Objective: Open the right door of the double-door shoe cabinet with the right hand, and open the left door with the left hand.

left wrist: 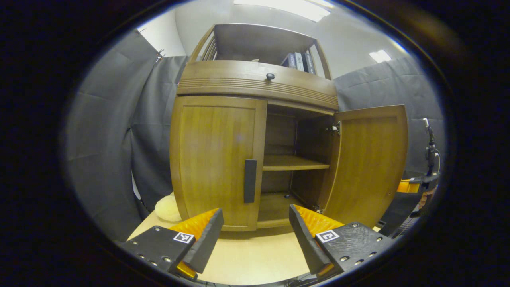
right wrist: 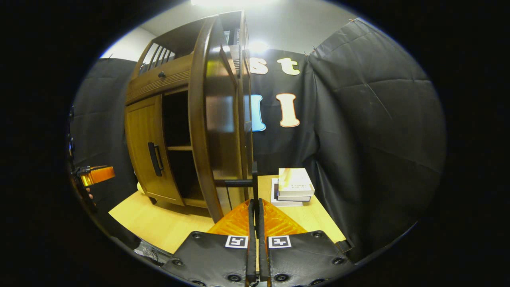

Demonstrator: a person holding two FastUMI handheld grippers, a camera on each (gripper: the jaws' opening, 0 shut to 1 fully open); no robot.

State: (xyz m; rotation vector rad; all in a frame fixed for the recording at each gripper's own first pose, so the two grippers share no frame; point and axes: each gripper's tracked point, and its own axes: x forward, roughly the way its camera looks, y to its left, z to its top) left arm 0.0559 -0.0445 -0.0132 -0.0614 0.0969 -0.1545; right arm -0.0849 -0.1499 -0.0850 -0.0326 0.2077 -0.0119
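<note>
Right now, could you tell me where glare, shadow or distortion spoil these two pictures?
Left gripper view: the fisheye bows the cabinet, a ceiling light blows out at the top, and the inside behind the open right door is shadowed. Right gripper view: a hot light glares beside the door edge, which looks curved.

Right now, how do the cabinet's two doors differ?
The right door stands swung open, baring the inner shelf; the left door is shut flush. The right gripper is clamped on the right door's handle; the left door's dark handle is untouched, with the open left gripper short of it. Both are the same brown wood.
</note>
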